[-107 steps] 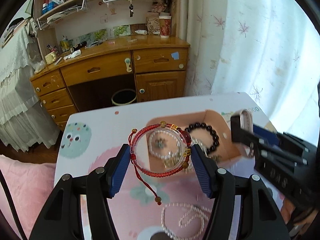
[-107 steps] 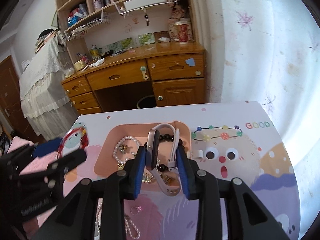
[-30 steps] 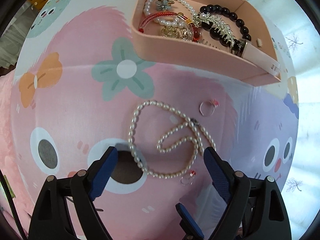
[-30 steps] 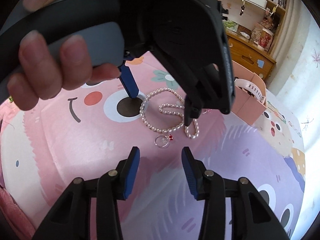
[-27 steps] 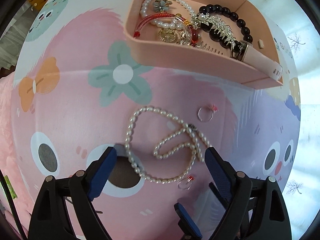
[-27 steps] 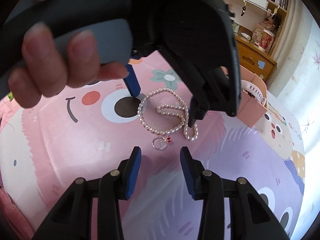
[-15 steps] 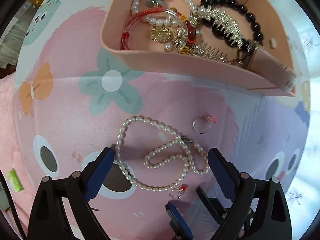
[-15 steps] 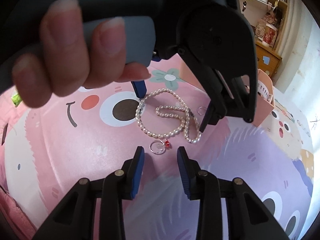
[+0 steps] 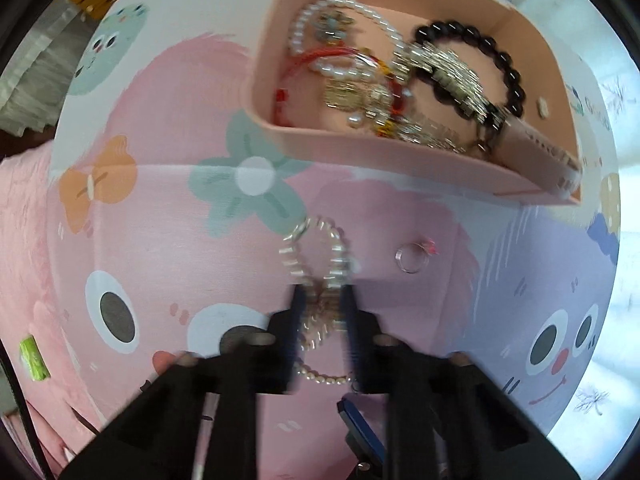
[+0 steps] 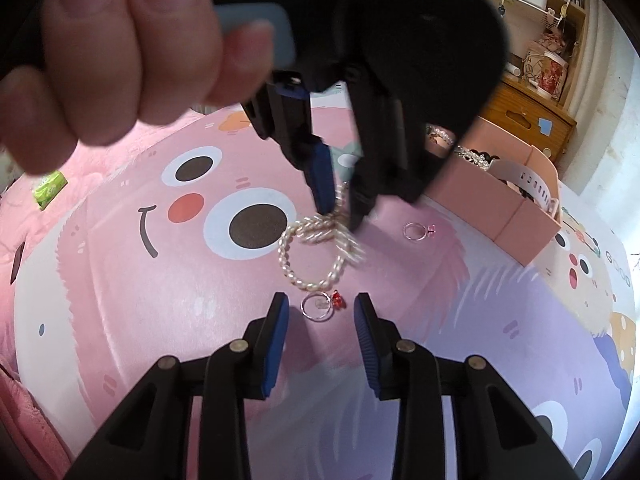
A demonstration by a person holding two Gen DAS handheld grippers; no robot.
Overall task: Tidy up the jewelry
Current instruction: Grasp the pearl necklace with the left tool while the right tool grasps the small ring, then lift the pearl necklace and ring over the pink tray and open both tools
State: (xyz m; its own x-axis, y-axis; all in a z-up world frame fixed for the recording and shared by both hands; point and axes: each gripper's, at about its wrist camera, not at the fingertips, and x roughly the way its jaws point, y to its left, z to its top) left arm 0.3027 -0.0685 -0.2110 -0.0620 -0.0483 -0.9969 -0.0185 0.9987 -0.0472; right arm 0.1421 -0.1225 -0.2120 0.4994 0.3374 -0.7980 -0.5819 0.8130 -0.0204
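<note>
My left gripper (image 9: 323,300) is shut on the white pearl necklace (image 9: 316,256), bunched between its blue pads on the cartoon mat; it also shows in the right wrist view (image 10: 338,204), with the necklace's loop (image 10: 316,252) lying below it. My right gripper (image 10: 320,320) is open and empty, its pads on either side of a silver ring with a red stone (image 10: 318,305). A second ring with a pink stone (image 9: 414,257) lies to the right, also in the right wrist view (image 10: 418,231). The pink tray (image 9: 400,152) holds several bracelets, a hair comb and a pink watch.
A wooden desk and shelves (image 10: 532,92) stand behind the table in the right wrist view. A small green wrapper (image 10: 50,188) lies on the mat's left edge. The person's hand (image 10: 112,40) fills the upper left of the right wrist view.
My left gripper has closed from wide open onto the pearl necklace, gathering it into a bunch. My right gripper has moved closer so its pads flank the red-stone ring.
</note>
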